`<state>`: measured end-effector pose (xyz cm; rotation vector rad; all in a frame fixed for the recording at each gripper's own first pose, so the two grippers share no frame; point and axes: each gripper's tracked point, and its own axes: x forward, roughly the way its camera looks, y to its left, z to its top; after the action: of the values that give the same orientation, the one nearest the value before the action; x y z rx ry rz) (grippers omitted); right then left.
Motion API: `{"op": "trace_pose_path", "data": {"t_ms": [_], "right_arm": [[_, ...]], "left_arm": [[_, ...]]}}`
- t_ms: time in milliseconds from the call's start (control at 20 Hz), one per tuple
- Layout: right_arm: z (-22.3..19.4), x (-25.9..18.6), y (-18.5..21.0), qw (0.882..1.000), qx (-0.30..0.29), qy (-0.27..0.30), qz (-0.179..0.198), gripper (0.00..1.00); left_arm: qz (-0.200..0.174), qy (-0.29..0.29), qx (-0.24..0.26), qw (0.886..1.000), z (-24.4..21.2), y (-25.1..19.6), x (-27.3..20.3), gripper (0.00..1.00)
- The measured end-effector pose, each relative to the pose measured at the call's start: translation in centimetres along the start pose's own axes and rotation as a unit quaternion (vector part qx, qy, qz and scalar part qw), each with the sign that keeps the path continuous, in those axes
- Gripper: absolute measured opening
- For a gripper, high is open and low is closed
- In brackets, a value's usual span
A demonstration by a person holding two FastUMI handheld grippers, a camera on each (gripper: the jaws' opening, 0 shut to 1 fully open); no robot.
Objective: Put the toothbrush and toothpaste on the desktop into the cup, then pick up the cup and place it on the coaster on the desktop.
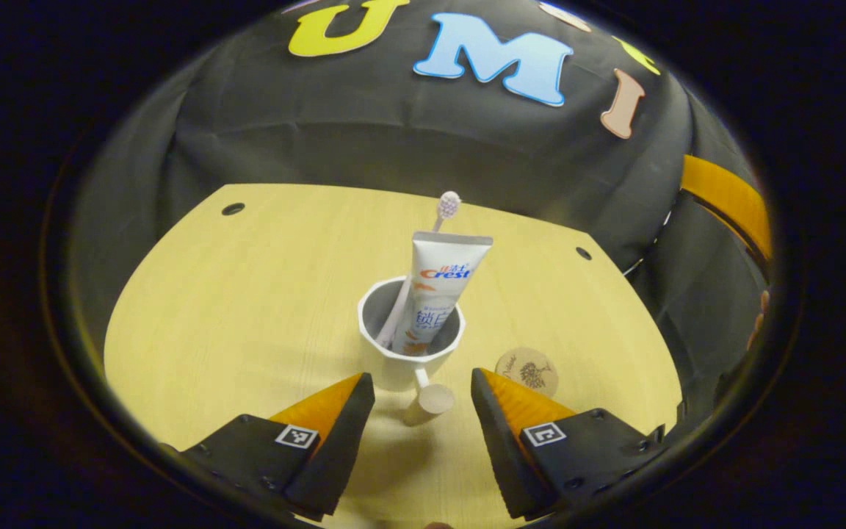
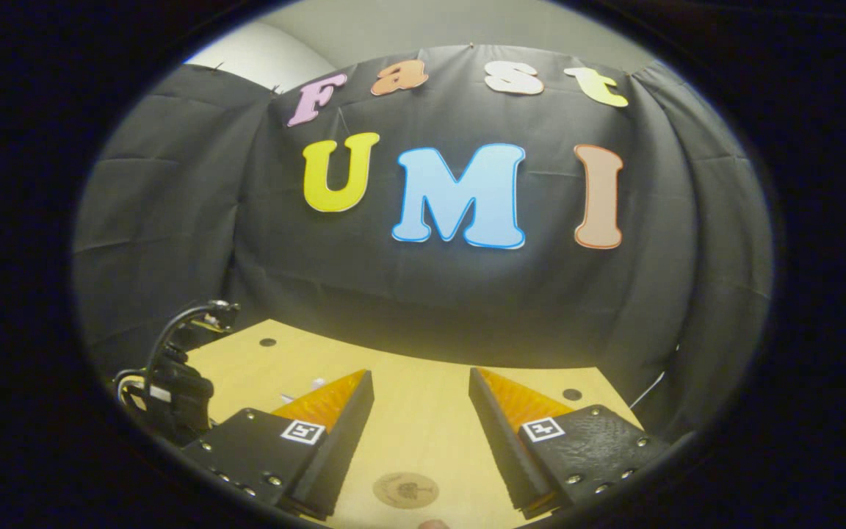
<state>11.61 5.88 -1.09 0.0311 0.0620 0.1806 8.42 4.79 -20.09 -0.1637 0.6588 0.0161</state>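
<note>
Toothbrush (image 1: pixel 447 207) and toothpaste (image 1: pixel 439 286) stand in the cup (image 1: pixel 410 345); the coaster (image 1: pixel 527 372) lies just right of it. The left gripper (image 1: pixel 423 397), fingers spread, frames the handle (image 1: pixel 430 402): close squarely on it, lift upright. The right gripper (image 2: pixel 421 400) hangs open

Cup (image 1: pixel 410 334) with its load near the middle of the counter (image 1: pixel 247 308), coaster (image 1: pixel 527 371) to its right.

In the left gripper view the toothpaste (image 1: pixel 441 290) and toothbrush (image 1: pixel 443 213) stand in the cup, the brush behind the tube and leaning toward the far edge. The cup's handle (image 1: pixel 429 400) points toward the near edge, between the fingers of the left gripper (image 1: pixel 423 400), touching neither. The coaster lies apart from the cup, nearer the right edge. In the right gripper view the coaster (image 2: pixel 405 488) lies by the near edge, between the fingers of the right gripper (image 2: pixel 421 400); the other gripper (image 2: pixel 173 382) sits over the left edge.
</note>
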Motion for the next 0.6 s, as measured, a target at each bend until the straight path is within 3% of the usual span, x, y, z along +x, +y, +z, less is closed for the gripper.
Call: {"op": "trace_pose_path", "data": {"t_ms": [200, 450, 500, 600], "right_arm": [[-0.5, -1.3, -2.3, 1.000, -0.003, 0.009, -0.020, 0.82], [-2.5, -2.8, -4.4, 0.998, 0.015, 0.037, -0.039, 0.82], [-3.0, -3.0, -4.8, 0.998, 0.019, 0.043, -0.044, 0.82], [-3.4, -3.2, -5.7, 0.997, 0.023, 0.050, -0.053, 0.82]], "left_arm": [[0.020, 0.050, -0.004, 0.999, -0.5, 0.5, 2.6, 0.84], [0.040, 0.100, -0.002, 0.994, -0.9, 0.9, 5.0, 0.84], [0.044, 0.108, 0.002, 0.993, -1.1, 1.2, 5.3, 0.89], [0.051, 0.123, 0.007, 0.991, -1.6, 1.5, 5.8, 0.80]]}}
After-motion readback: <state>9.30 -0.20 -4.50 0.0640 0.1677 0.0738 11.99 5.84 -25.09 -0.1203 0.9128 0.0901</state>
